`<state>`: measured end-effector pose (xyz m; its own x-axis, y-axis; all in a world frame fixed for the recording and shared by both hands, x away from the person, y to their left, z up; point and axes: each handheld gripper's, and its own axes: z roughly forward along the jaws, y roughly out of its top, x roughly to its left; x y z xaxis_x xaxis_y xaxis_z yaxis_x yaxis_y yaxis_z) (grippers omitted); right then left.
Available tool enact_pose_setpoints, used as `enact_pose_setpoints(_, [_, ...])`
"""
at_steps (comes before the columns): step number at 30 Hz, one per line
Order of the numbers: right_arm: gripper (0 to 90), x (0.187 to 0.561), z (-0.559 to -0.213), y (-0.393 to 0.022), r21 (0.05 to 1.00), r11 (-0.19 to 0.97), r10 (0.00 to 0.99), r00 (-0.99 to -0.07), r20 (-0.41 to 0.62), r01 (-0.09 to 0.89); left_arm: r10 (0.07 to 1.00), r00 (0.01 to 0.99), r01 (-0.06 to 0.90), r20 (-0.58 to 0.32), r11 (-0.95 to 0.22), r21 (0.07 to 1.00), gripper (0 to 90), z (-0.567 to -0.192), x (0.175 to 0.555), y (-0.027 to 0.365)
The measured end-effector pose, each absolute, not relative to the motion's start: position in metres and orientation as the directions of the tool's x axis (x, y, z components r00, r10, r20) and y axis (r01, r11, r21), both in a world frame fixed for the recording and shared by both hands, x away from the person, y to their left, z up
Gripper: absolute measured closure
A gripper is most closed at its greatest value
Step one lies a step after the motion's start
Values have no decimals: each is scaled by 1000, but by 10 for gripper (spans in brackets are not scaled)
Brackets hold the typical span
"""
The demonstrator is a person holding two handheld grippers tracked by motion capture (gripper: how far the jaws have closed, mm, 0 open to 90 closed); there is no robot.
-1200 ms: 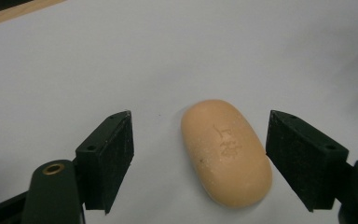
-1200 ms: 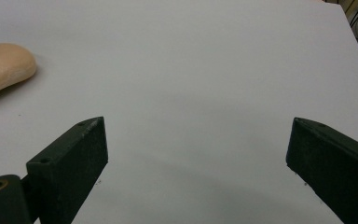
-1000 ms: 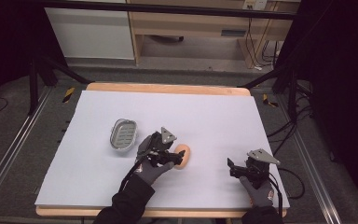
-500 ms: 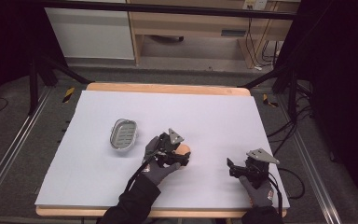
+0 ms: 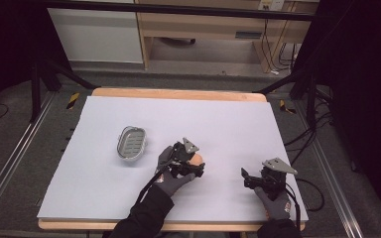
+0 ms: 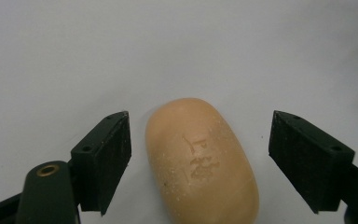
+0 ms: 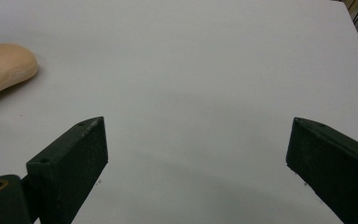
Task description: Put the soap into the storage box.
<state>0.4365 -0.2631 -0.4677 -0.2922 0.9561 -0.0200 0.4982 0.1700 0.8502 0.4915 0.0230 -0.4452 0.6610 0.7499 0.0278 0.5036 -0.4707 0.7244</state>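
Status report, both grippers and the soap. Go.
Left gripper open, jaws straddling soap bar, not touching. Right gripper open over bare sheet. Soap dish empty, path clear.

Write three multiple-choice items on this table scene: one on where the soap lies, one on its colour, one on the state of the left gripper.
1. The soap lies
A. in the soap dish
B. on the white table cover, between the left gripper's jaws
C. on the floor

2. The soap is
A. green
B. blue
C. tan

3. The left gripper is
A. open
B. shut on the soap
C. shut on nothing

Answers:
1 B, a jaw stands either side of it.
2 C, tan in both gripper views.
3 A, gaps show on both sides.
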Motion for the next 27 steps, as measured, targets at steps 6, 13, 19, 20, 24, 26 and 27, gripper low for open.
enact_pose_setpoints(6, [56, 436, -468, -263, 851, 167, 956, -293, -16, 499, 756, 654, 520, 32, -479, 708, 205, -451, 495, 20])
enact_pose_setpoints(13, [56, 437, -468, -263, 849, 171, 955, -295, -19, 499, 759, 650, 531, 34, -486, 694, 208, -457, 498, 18])
enact_pose_setpoints(19, [56, 437, -468, -263, 848, 171, 956, -293, -20, 502, 765, 643, 551, 24, -484, 680, 211, -463, 500, 16])
enact_pose_setpoints(20, [56, 437, -468, -263, 848, 172, 956, -293, -21, 501, 766, 642, 553, 26, -486, 677, 212, -463, 500, 15])
enact_pose_setpoints(24, [56, 437, -468, -263, 847, 172, 956, -293, -20, 502, 772, 636, 566, 20, -483, 668, 215, -466, 502, 15])
enact_pose_setpoints(26, [56, 437, -468, -263, 847, 172, 956, -293, -21, 502, 775, 632, 576, 5, -474, 666, 215, -467, 502, 16])
enact_pose_setpoints(27, [56, 437, -468, -263, 847, 171, 956, -293, -19, 503, 775, 632, 576, 7, -476, 664, 216, -467, 503, 16])
